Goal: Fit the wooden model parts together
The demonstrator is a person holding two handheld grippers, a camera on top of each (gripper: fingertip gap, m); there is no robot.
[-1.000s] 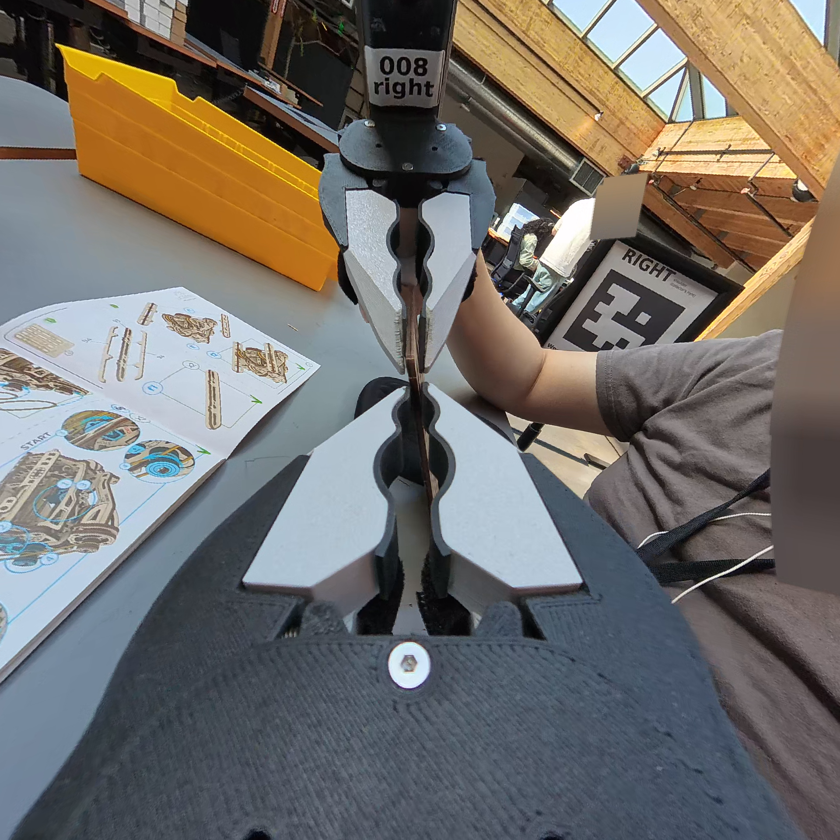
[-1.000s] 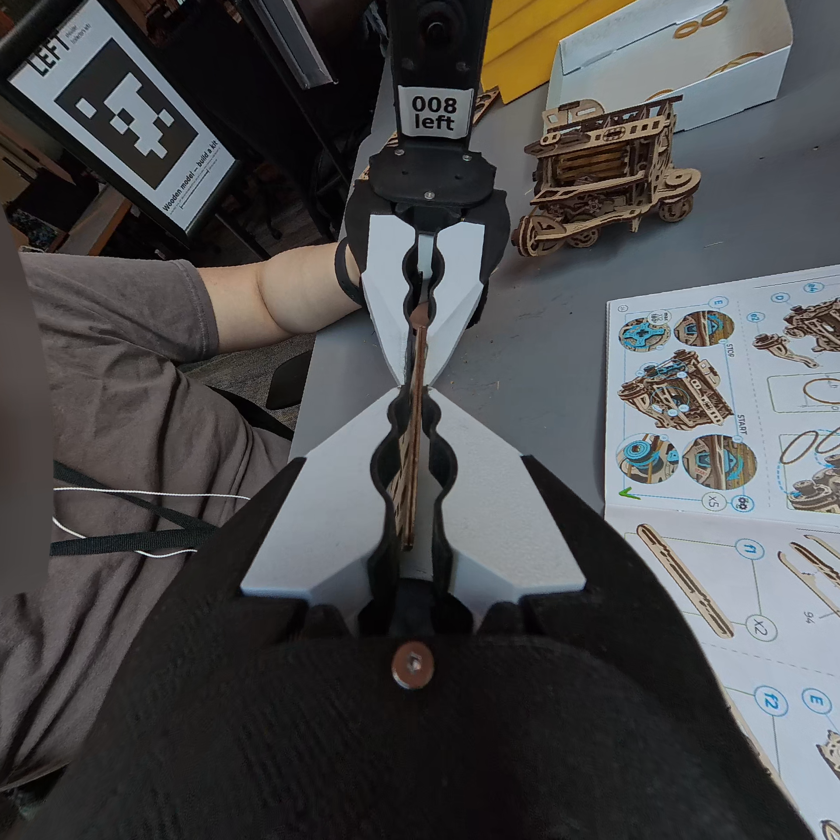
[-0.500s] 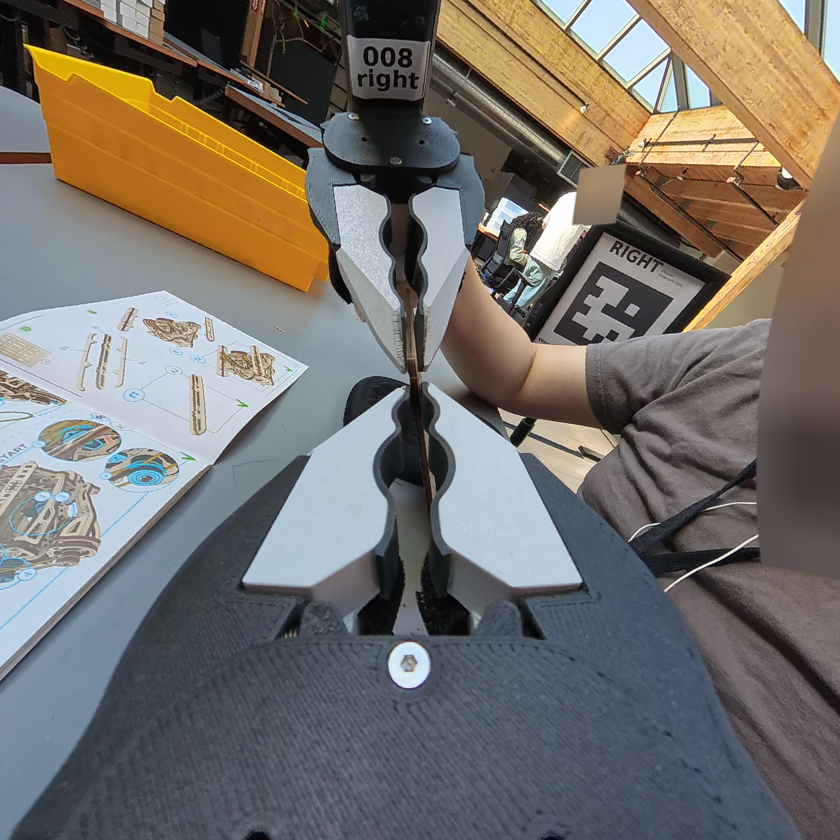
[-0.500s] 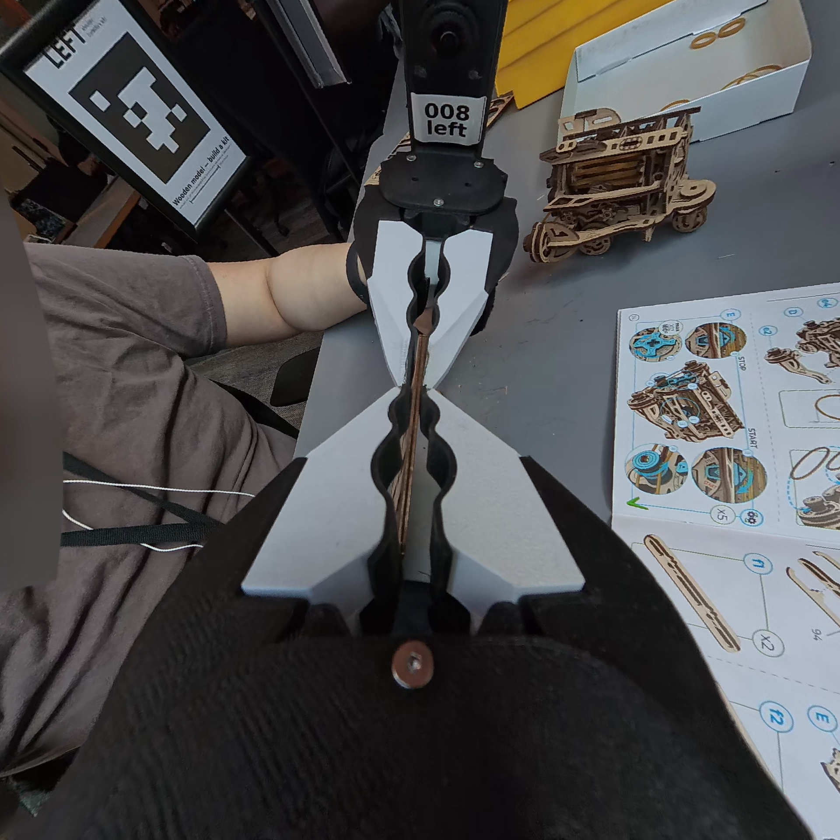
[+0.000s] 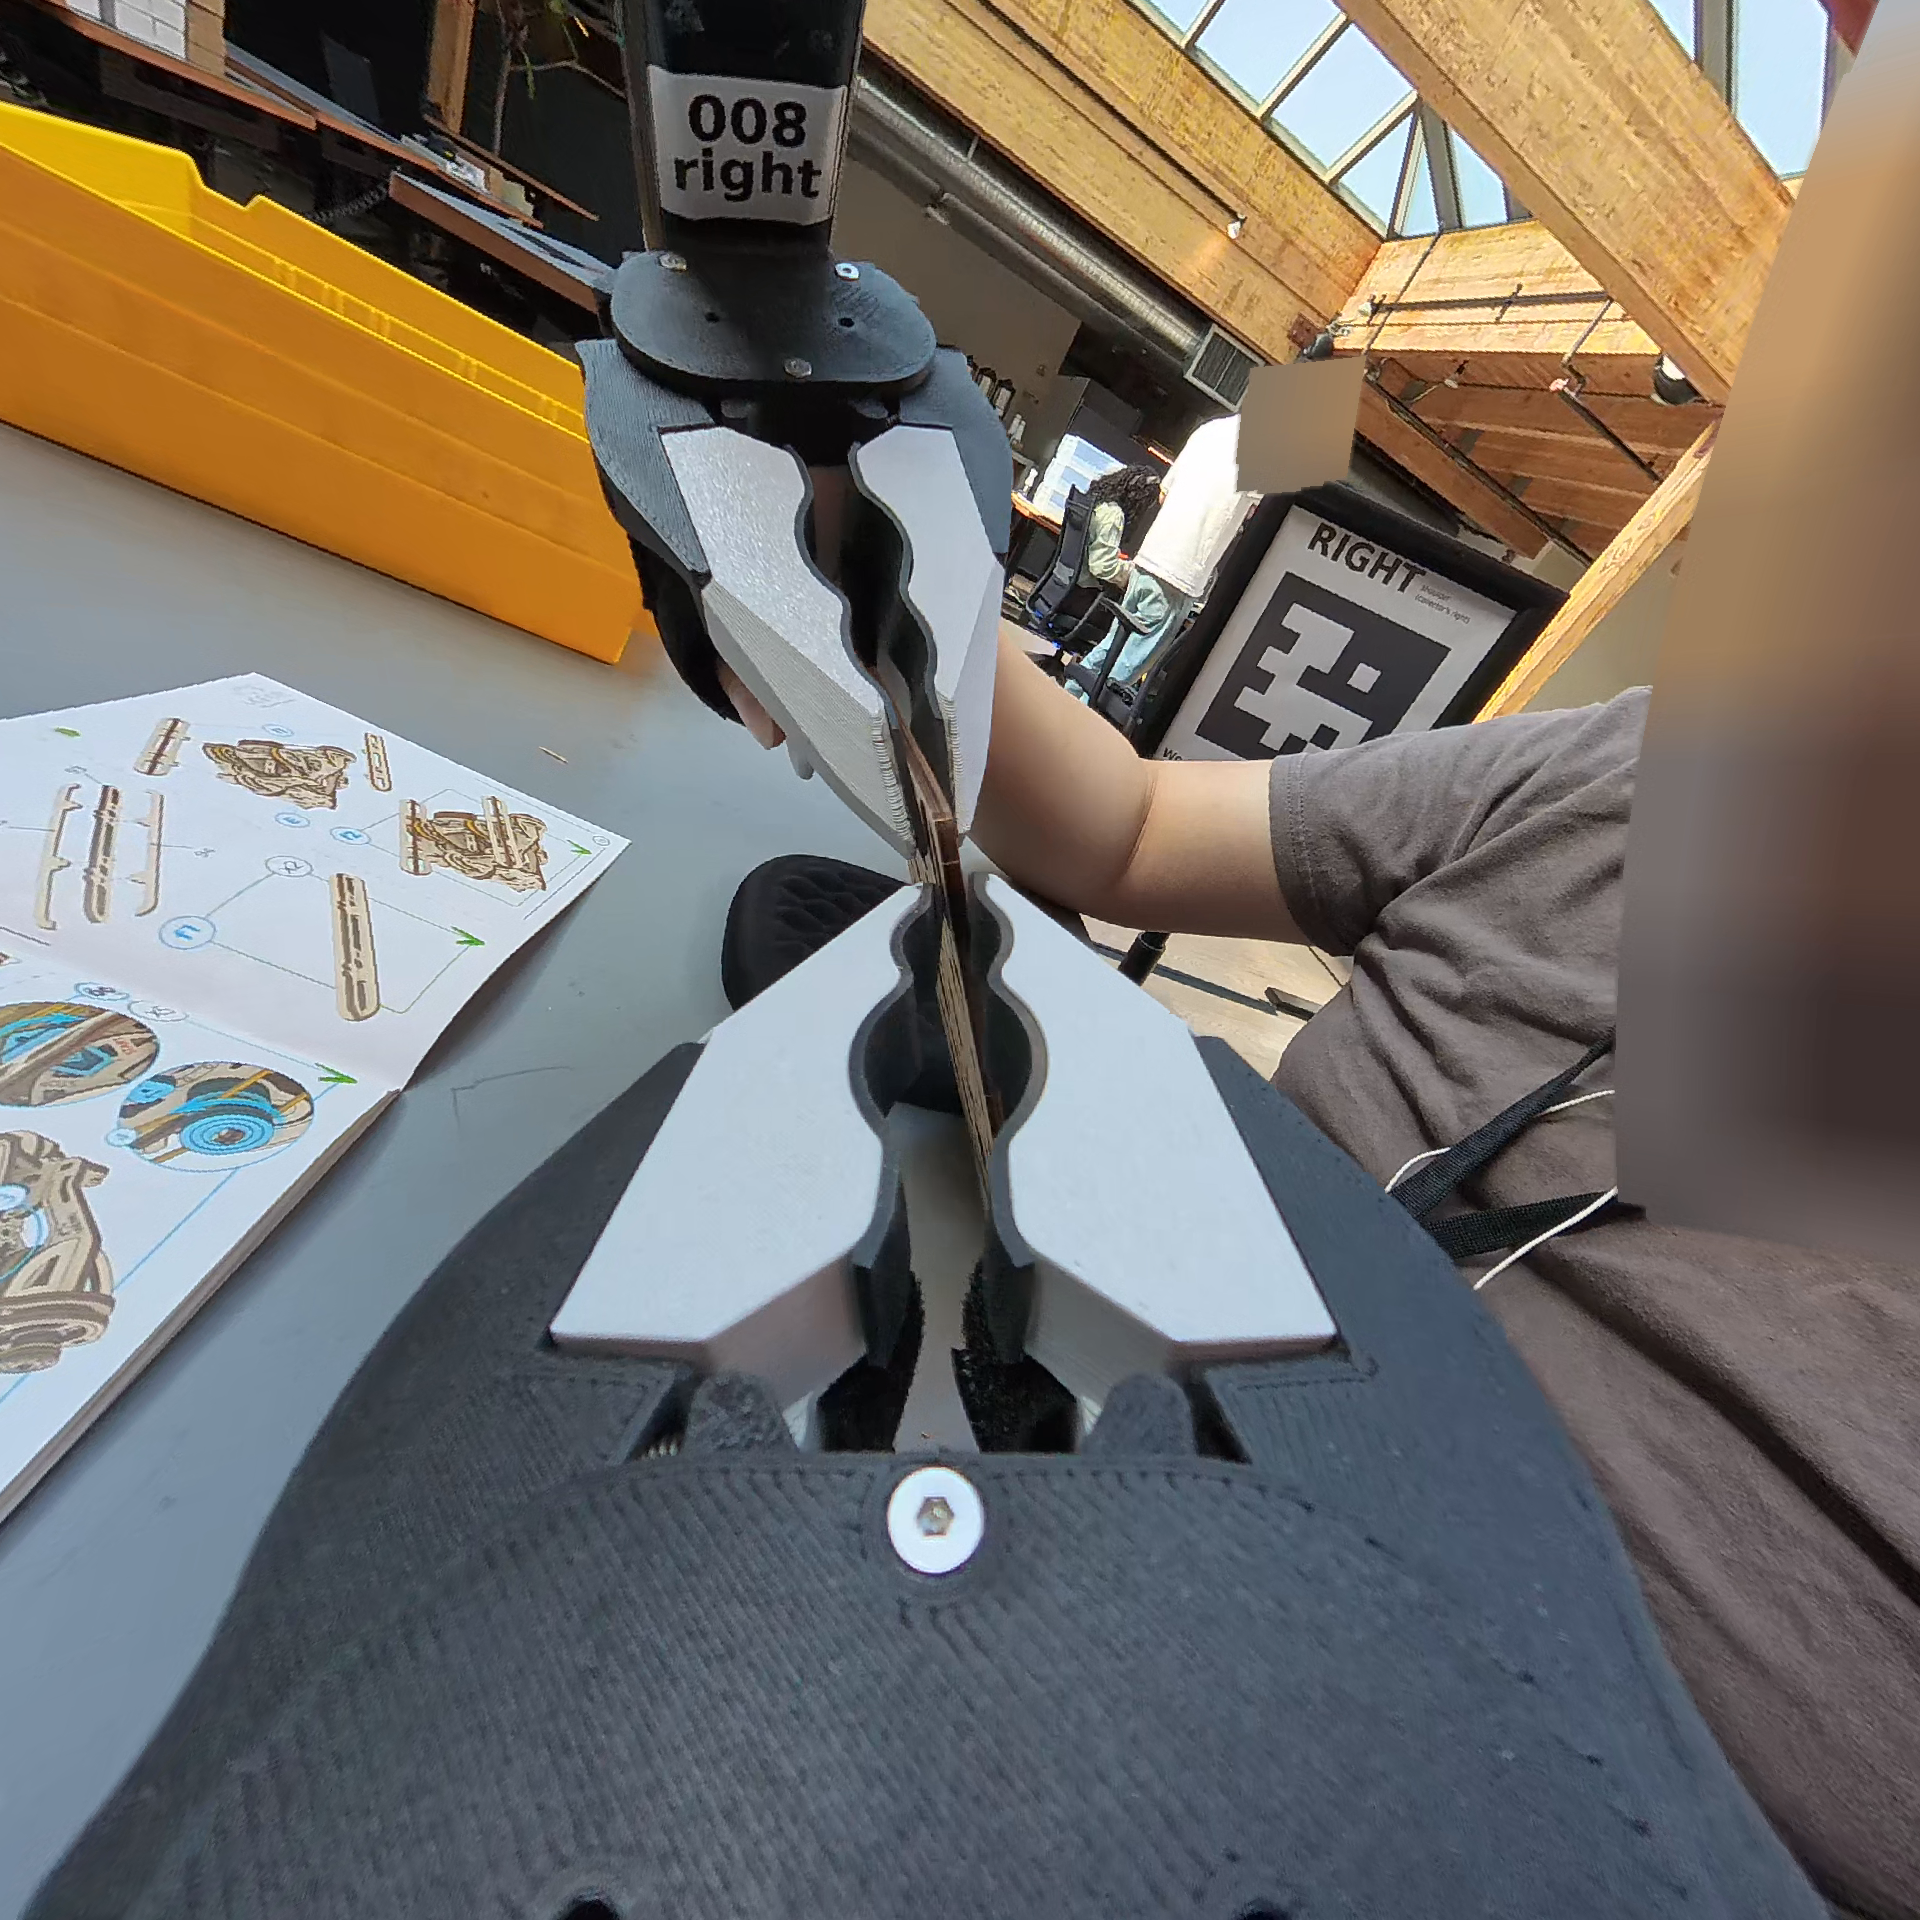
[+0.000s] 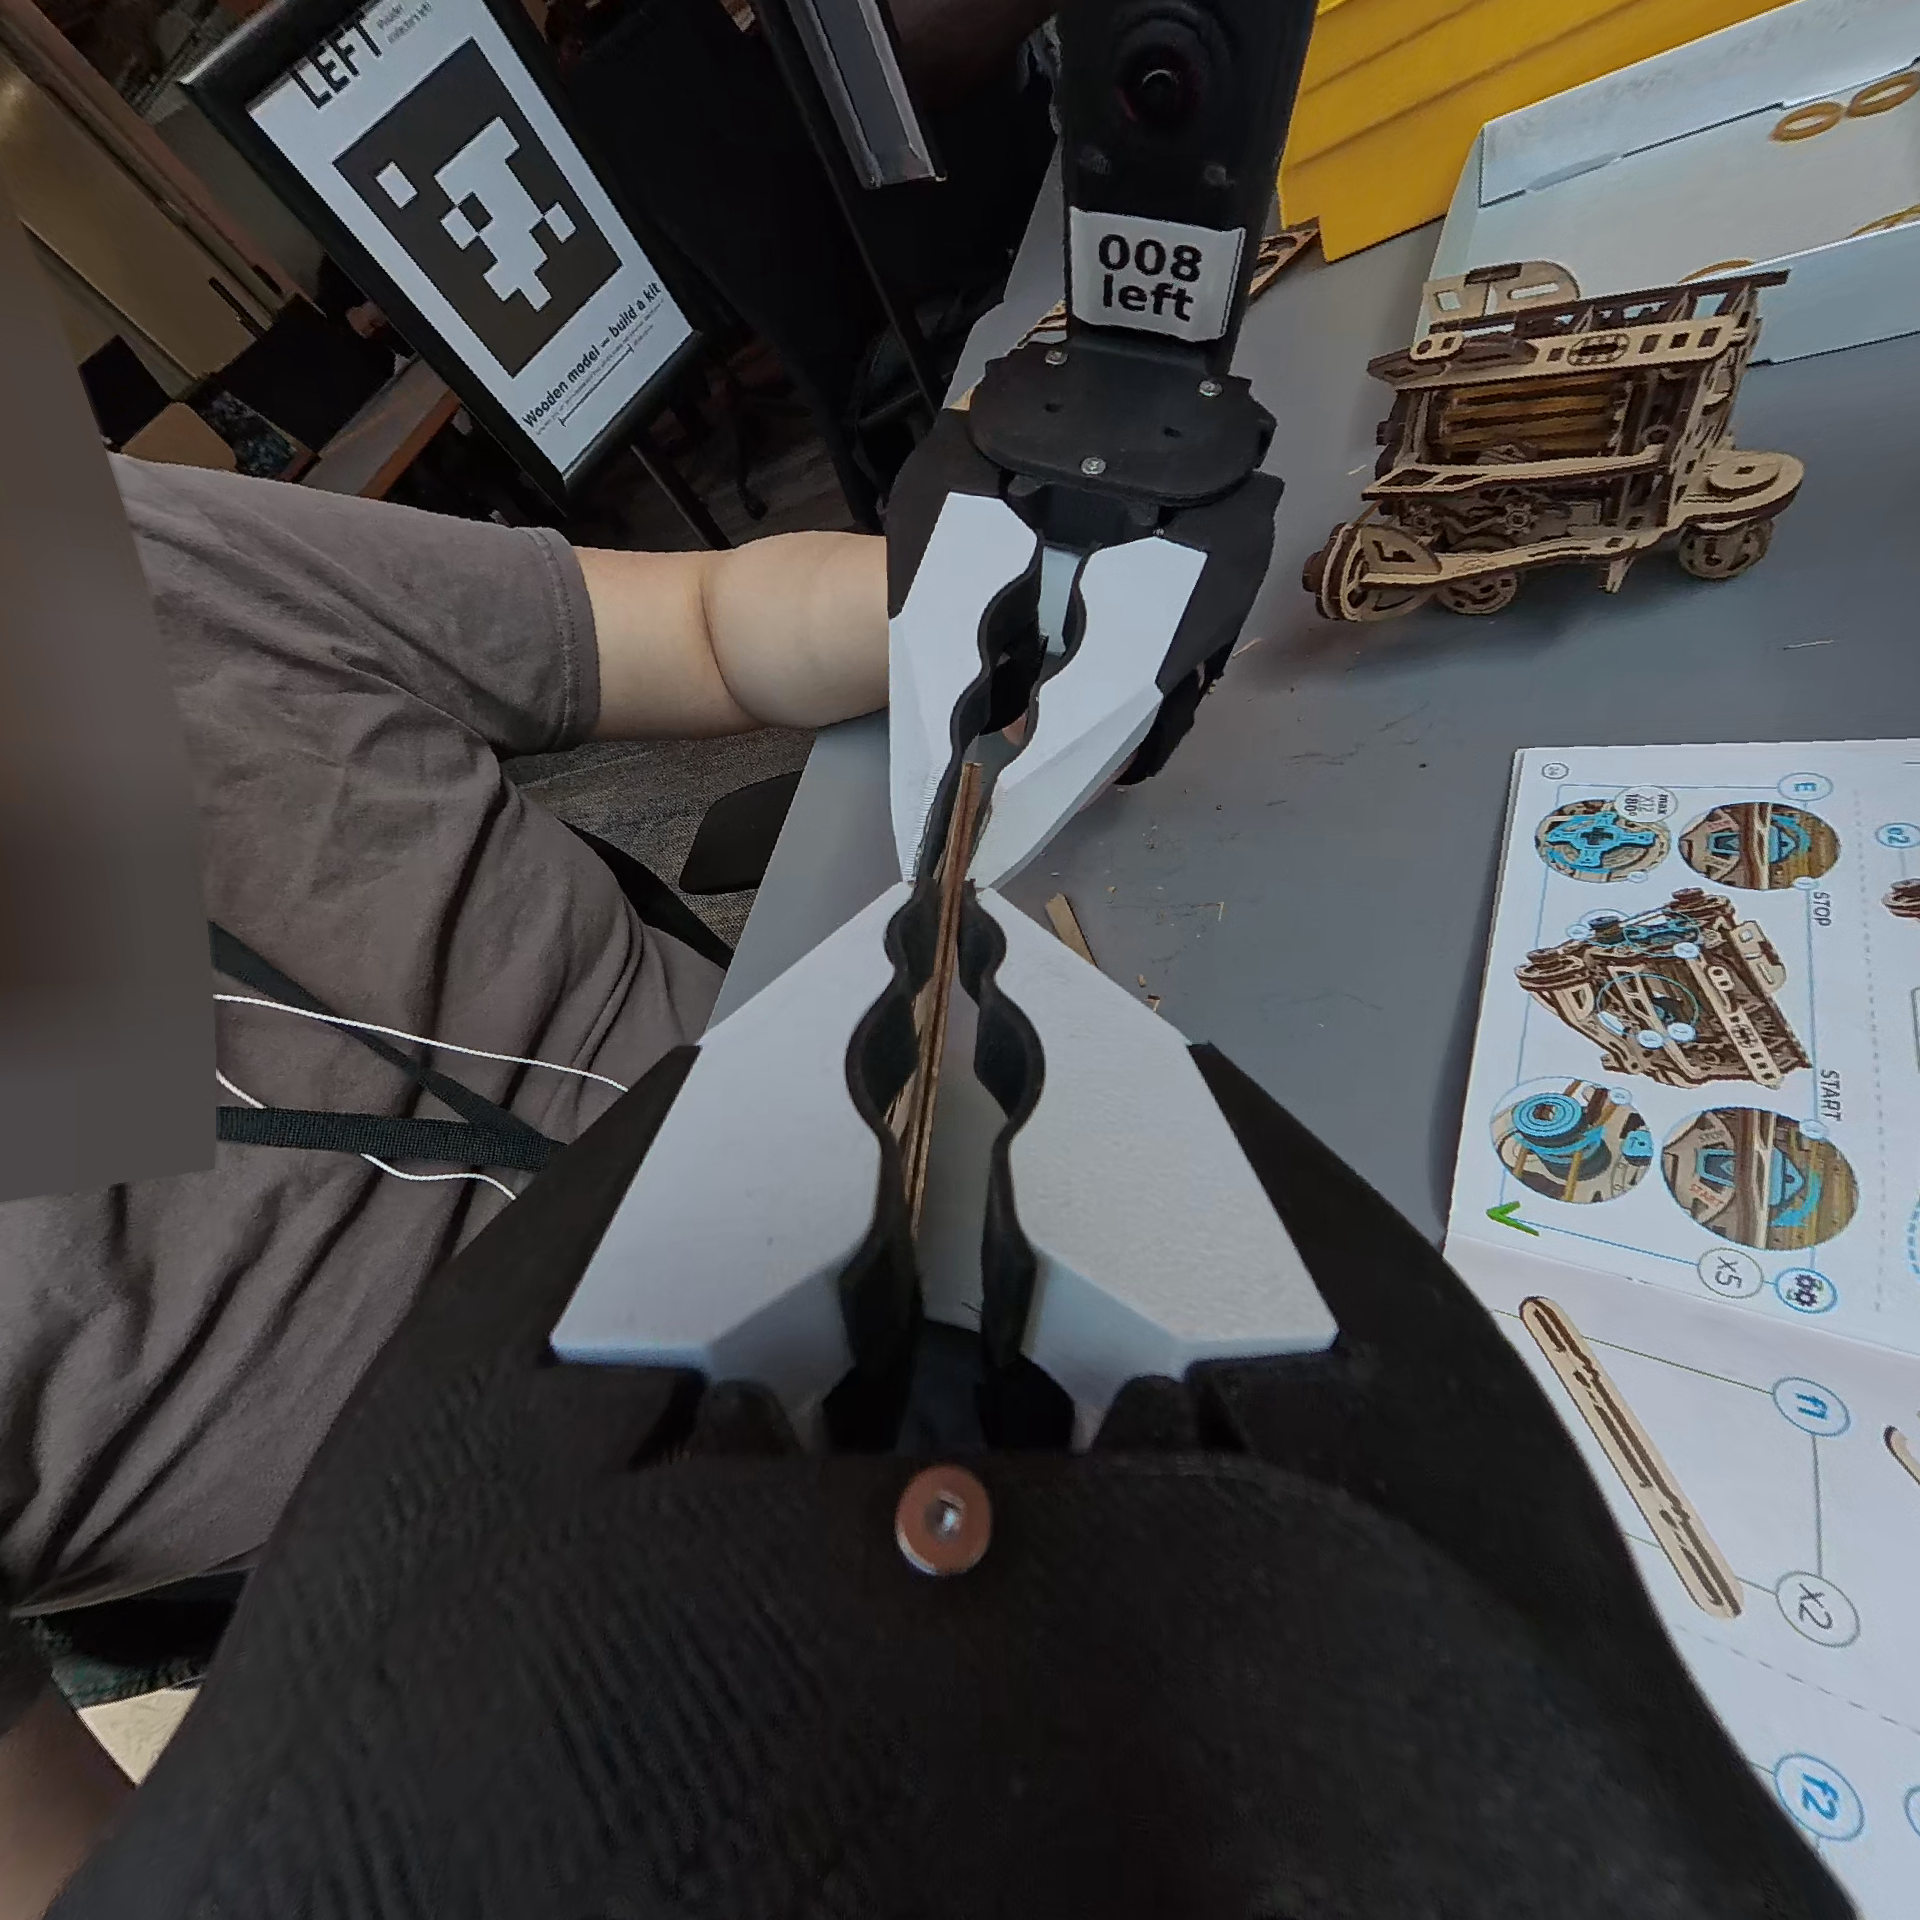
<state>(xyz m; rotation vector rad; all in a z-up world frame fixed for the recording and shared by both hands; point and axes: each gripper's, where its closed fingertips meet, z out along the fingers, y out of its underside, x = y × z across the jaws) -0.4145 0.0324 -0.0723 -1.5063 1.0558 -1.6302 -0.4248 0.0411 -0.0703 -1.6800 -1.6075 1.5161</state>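
Here two black, ribbed-plastic grippers meet tip to tip above the smooth grey table (image 6: 1299, 831). The left gripper (image 5: 940, 894) and right gripper (image 6: 940, 894), each with two pale grey, wavy-edged fingers, are both clenched on one thin, flat wooden strip (image 5: 961, 997), seen edge-on and spanning both sets of fingers. One part-built, slatted wooden wagon model (image 6: 1558, 447) stands on the table. One open, glossy paper instruction booklet (image 5: 208, 935) lies flat, near one yellow plastic bin (image 5: 260, 384).

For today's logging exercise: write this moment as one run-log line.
left tongs: shut on wooden strip | right tongs: shut on wooden strip | tips meeting above table | parts: being fitted
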